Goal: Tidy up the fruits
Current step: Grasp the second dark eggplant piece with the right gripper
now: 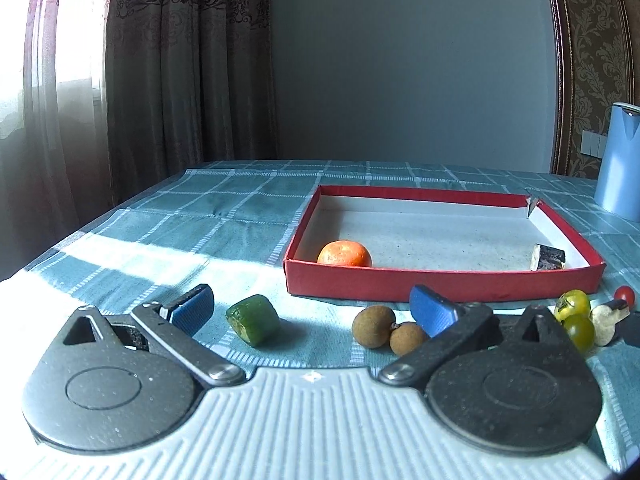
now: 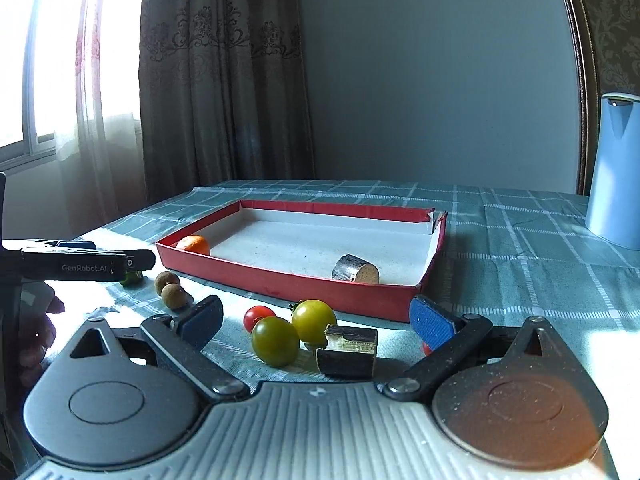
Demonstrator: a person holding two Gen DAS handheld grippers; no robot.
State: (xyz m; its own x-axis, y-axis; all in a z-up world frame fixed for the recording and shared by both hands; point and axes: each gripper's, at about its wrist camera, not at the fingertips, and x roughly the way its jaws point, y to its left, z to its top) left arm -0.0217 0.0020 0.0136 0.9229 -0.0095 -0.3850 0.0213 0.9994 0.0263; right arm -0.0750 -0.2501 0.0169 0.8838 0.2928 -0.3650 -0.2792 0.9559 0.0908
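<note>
Red tray (image 1: 440, 286) sits on the checked cloth of the surface (image 1: 240, 200); inside it so far an orange (image 1: 345, 253) at the near left corner and a dark cut chunk (image 2: 355, 269) toward the right end; the floor of the tray between them is otherwise bare.

Left gripper (image 1: 314, 310) low over the cloth, jaws wide apart, nothing between the pads; a green chunk (image 1: 253, 319) and two brown round fruits (image 1: 386, 327) lie loose on the cloth inside that gap, none touched.

Right gripper (image 2: 316, 320) likewise spread wide and empty; in front of it two yellow-green tomatoes (image 2: 294, 332), touching each other, a small red tomato (image 2: 258, 317) just behind them, and a dark-skinned cut piece (image 2: 348, 350) just beside the tomatoes; another bit of red shows behind the right pad, too hidden to name.

Blue jug (image 2: 614, 172) stands well apart on the right, not part of the sorting.

Judgement: early going; two pieces in, at least seven still out on the cloth, all near the tray's front wall; neither gripper has committed to a pick yet; the green chunk looks the easiest for the left, the cut piece for the right.
</note>
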